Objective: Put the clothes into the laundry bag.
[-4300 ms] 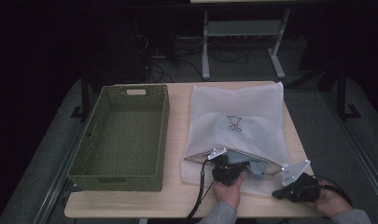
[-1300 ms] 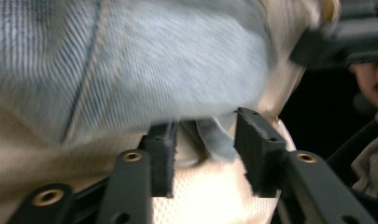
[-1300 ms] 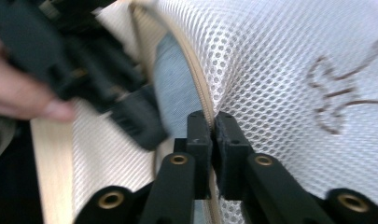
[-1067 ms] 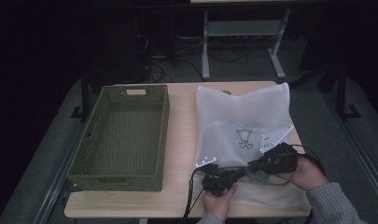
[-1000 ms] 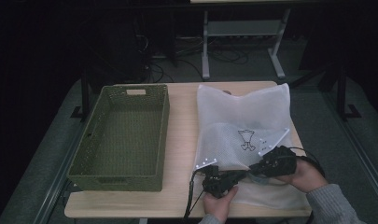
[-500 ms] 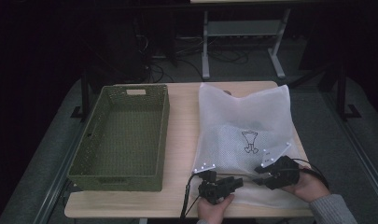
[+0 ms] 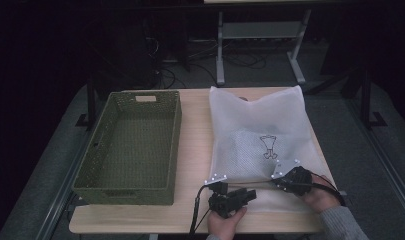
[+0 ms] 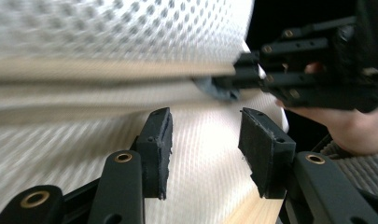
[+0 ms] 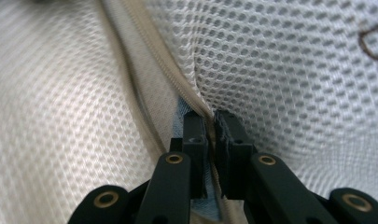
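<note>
Mesh bag (image 7: 260, 135) lies flat on the table (image 7: 195, 150) right of a green basket (image 7: 130, 145) in the high view; our 2 grippers sit at its near edge, left gripper (image 7: 240, 196) and right gripper (image 7: 285, 176). From the left gripper view, our jaws stand apart over the bag (image 8: 130, 28), gripping nothing. From the right gripper view, our jaws have just been closing and pinch the zipper (image 9: 177, 74) edge.

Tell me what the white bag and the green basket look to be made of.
White bag: likely a synthetic mesh fabric, matte and semi-sheer; the right gripper view shows its honeycomb holes and a beige zipper edge. Green basket: probably moulded plastic with a woven-look perforated wall and dull olive finish, though paper weave cannot be ruled out.
</note>
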Demonstrator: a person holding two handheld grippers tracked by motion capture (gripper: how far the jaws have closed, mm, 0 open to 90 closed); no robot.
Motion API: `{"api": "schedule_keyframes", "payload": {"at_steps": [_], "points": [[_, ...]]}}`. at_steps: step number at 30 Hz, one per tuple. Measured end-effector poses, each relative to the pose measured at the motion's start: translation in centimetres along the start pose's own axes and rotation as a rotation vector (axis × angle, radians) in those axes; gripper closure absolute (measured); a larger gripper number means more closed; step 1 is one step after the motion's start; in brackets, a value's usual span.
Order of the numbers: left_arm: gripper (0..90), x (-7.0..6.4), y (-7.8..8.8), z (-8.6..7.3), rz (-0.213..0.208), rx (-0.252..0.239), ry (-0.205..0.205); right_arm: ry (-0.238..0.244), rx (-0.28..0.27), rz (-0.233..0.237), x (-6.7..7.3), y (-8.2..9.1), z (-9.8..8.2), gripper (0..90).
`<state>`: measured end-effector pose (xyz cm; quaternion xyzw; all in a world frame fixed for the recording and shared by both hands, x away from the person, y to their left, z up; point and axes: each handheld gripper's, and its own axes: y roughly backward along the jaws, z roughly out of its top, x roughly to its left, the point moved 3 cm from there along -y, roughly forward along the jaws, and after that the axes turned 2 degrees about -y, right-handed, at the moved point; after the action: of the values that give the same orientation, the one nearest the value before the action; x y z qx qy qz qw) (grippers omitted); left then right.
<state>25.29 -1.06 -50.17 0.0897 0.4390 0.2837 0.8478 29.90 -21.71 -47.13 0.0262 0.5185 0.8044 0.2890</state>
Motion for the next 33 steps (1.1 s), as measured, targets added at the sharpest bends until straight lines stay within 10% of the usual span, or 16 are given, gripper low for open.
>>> {"api": "schedule_keyframes", "payload": {"at_steps": [8, 19, 24, 28, 33], "points": [[53.7, 0.6, 1.0, 0.2, 0.019, 0.006, -0.022, -0.074, -0.042, 0.14, -1.5, 1.5, -0.7, 56.1], [56.0, -0.8, -1.4, -0.4, -0.042, 0.066, -0.024, -0.089, -0.064, 0.234, -0.5, 3.8, -3.2, 60.1], [60.5, -1.9, -3.8, -0.1, -0.05, 0.076, -0.036, -0.077, -0.082, 0.364, 1.7, 3.7, -4.5, 57.5], [58.9, -2.5, -5.6, 0.1, -0.028, 0.079, -0.036, -0.048, -0.092, 0.314, 2.1, 4.1, -5.2, 60.7], [64.0, -2.7, -7.2, 0.4, -0.036, 0.082, -0.019, -0.078, -0.109, 0.383, 1.6, 4.3, -5.5, 57.1]]}}
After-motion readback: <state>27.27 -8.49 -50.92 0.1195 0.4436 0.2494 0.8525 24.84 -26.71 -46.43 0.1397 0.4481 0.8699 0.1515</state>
